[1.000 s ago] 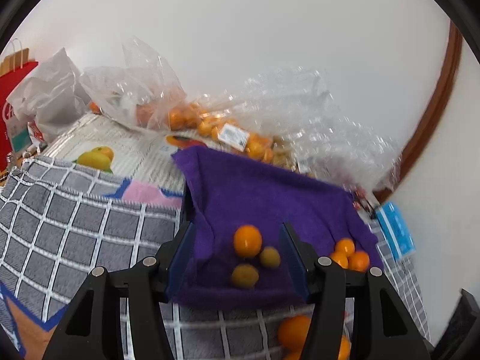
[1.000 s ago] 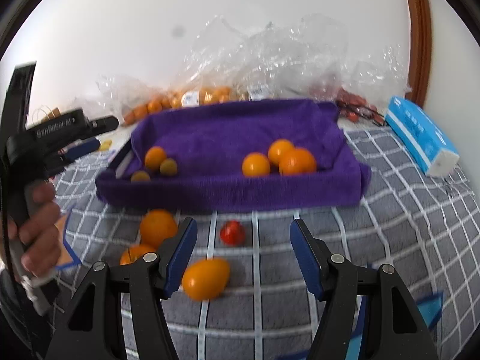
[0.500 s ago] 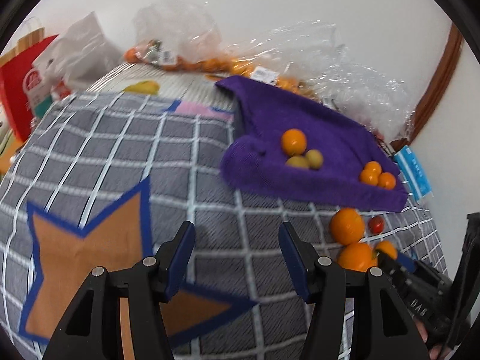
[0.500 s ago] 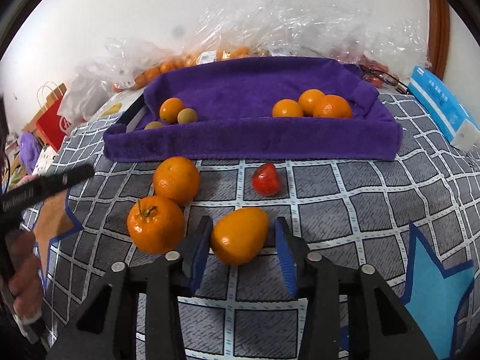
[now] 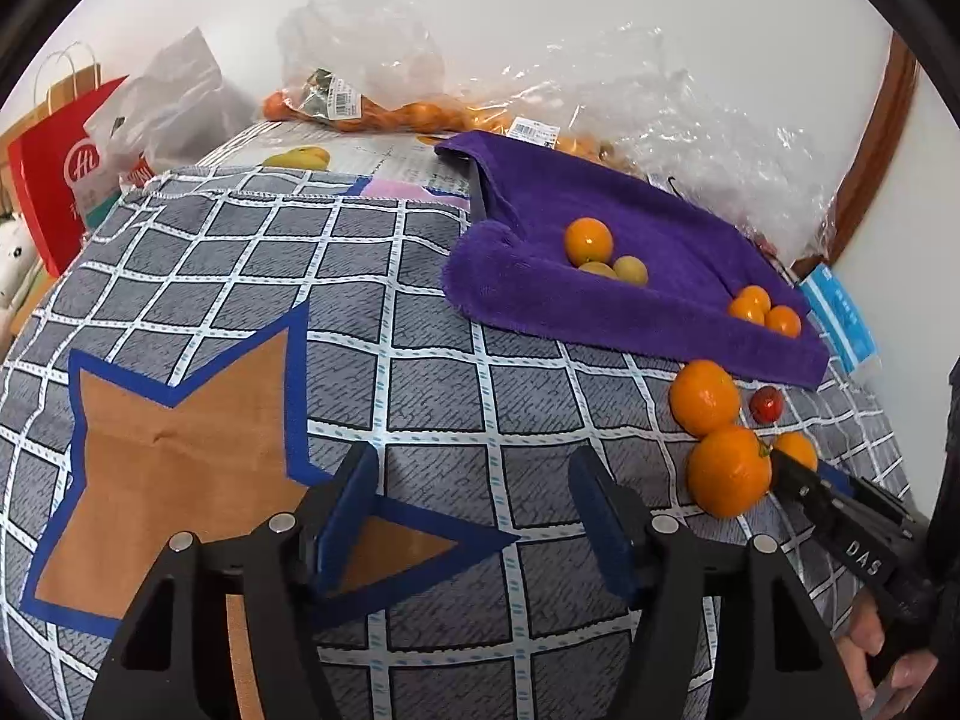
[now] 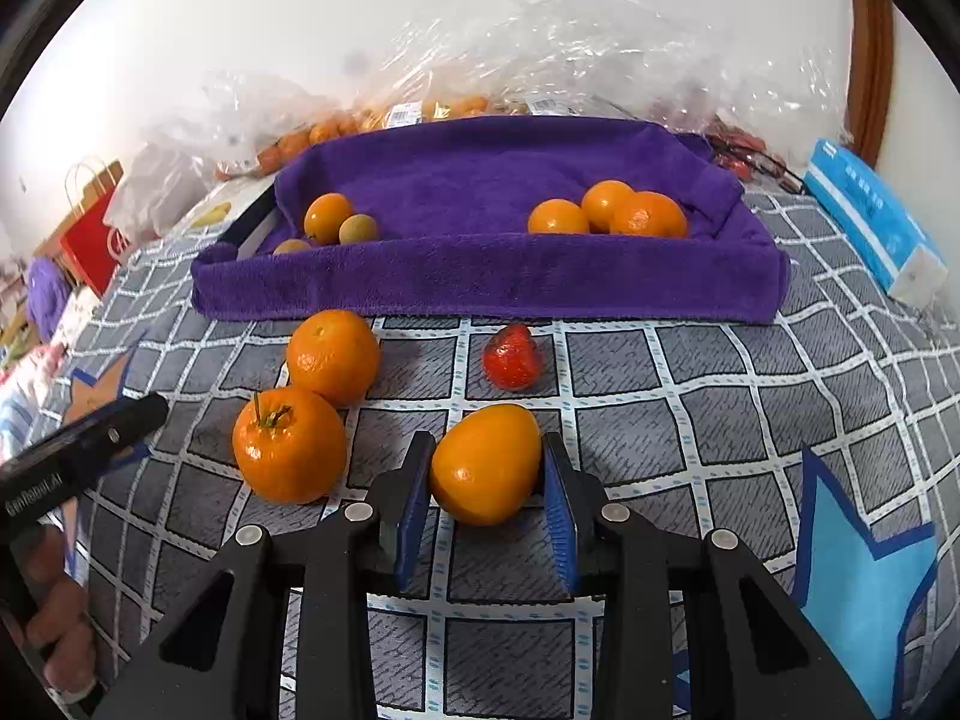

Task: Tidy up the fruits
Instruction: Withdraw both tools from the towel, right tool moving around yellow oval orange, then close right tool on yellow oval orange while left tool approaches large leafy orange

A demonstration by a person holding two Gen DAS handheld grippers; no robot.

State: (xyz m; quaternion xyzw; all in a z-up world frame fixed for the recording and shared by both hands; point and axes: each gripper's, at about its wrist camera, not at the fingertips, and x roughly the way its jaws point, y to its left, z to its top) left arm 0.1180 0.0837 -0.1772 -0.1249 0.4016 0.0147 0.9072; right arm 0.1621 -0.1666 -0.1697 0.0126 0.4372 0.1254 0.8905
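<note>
Hovering over a grey checked tablecloth (image 5: 420, 384), the left gripper (image 5: 474, 516) stands with its blue-padded fingers spread wide and nothing between them, above an orange star patch (image 5: 180, 456). Ahead and to the right sits a tray lined with a purple towel (image 5: 540, 294); one mandarin (image 5: 588, 239) and two small yellowish fruits lie at its near-left end, three more orange ones (image 5: 761, 311) at its far-right end. Just outside the towel's near edge, two large oranges (image 5: 714, 438) touch one another beside a strawberry (image 5: 766, 404). Clear plastic bags (image 5: 660, 102) of fruit crowd the wall behind, a red paper bag (image 5: 54, 162) at the far left. Open cloth stretches between the gripper and the tray.

From the right wrist, the right gripper (image 6: 486, 492) is closed around an egg-shaped orange fruit (image 6: 485, 463) resting on the cloth, a pad at each flank. The strawberry (image 6: 511, 357) lies just beyond it, the two oranges (image 6: 312, 408) to the left, touching. Farther back the purple towel (image 6: 480, 282) rises as a low wall, fruit grouped in both ends and its middle bare. A blue tissue pack (image 6: 870, 222) lies at the right edge, well apart.
</note>
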